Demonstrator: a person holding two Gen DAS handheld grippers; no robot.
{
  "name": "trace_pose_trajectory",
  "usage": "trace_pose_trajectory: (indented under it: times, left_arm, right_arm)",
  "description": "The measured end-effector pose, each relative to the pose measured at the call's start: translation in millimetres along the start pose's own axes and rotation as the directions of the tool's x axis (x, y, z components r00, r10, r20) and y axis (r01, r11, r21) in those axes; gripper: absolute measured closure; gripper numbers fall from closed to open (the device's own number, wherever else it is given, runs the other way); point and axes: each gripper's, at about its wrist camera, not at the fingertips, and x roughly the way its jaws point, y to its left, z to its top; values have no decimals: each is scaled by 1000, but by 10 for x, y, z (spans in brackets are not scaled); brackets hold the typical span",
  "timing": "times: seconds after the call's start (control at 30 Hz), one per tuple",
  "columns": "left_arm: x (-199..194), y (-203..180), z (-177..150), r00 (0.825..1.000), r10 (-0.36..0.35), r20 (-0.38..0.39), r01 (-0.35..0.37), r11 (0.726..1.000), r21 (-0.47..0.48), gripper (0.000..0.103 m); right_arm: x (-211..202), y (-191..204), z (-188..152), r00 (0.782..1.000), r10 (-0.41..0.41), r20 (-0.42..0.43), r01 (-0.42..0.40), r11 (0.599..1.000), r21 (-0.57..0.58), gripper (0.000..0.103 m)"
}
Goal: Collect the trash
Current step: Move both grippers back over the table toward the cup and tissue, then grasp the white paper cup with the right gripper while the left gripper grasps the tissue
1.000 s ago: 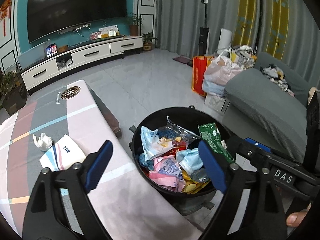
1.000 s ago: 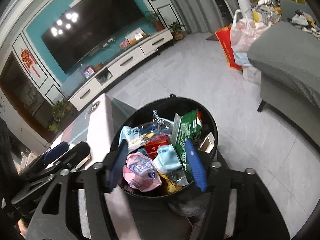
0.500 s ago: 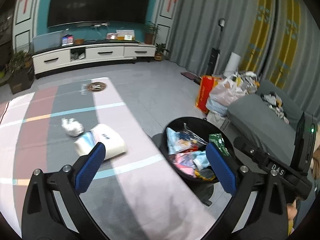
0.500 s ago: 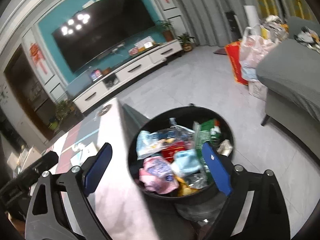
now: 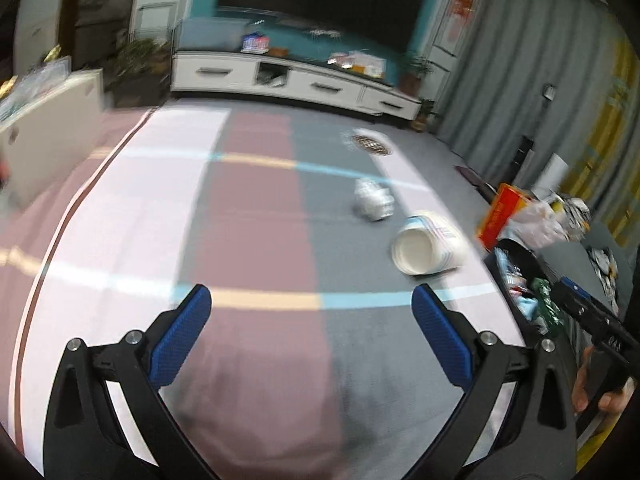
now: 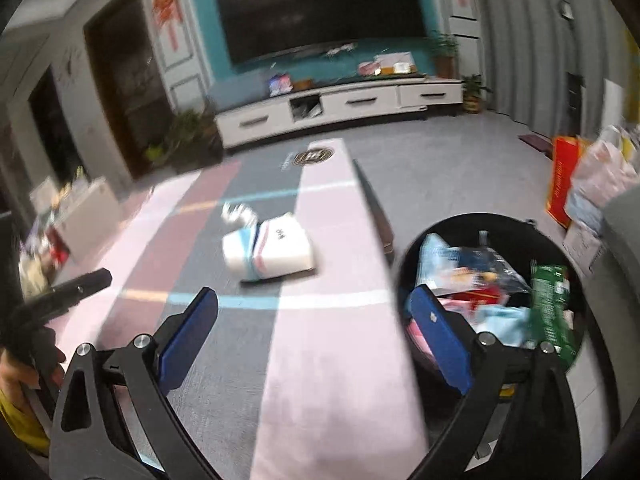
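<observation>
On the striped cloth table (image 5: 256, 216) we see a paper cup (image 5: 428, 246) on its side, mouth toward us, beside crumpled tissue (image 5: 374, 200). Our left gripper (image 5: 312, 336) gapes wide and empty; our right gripper (image 6: 316, 340), its jaws just opening, is wide and empty too.

Table (image 5: 256, 220), pink-grey striped cloth: tipped paper cup (image 5: 428, 246) at right; crumpled tissue (image 5: 374, 200) just beyond it.

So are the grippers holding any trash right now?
No. The left gripper and the right gripper are both open, with nothing between them. The paper cup and crumpled tissue lie untouched on the table.
</observation>
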Motion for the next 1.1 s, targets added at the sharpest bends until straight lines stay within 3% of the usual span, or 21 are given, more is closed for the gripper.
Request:
trace_pose_trajectory:
  times: [0.1, 0.23, 0.33, 0.43, 0.63, 0.73, 0.93, 1.07, 1.1]
  left_arm:
    - [-10, 242, 14, 999, -39, -27, 35, 992, -119, 3]
    - [-120, 288, 81, 999, -48, -7, 47, 993, -111, 3]
    - [-124, 352, 125, 997, -71, -6, 69, 987, -143, 3]
    - [-79, 439, 127, 997, -70, -28, 65, 984, -164, 3]
    - [-70, 570, 106, 997, -65, -47, 55, 981, -187, 3]
    - [-48, 590, 95, 997, -59, -55, 47, 979, -196, 3]
    - [36, 482, 89, 996, -62, -70, 49, 984, -169, 3]
    - [140, 297, 131, 992, -92, -83, 82, 990, -117, 3]
    - [165, 237, 166, 992, -97, -80, 89, 992, -95, 3]
  right_arm:
    - [157, 229, 11, 1000, 3, -24, -4, 999, -40, 8]
    - [383, 565, 97, 998, 36, -50, -40, 996, -75, 8]
    - [599, 867, 165, 997, 1, -79, -13, 989, -150, 8]
    - [820, 1055, 240, 992, -102, -76, 80, 964, -255, 8]
    - [1135, 692, 410, 987, -103, -121, 83, 983, -161, 8]
    - [1285, 497, 424, 982, -48, -181, 30, 995, -99, 8]
    - [1484, 518, 384, 974, -42, -224, 17, 993, -113, 8]
    - [1560, 498, 396, 970, 3, -242, -26, 996, -90, 8]
    - [1560, 491, 399, 970, 13, -241, -35, 996, -86, 12]
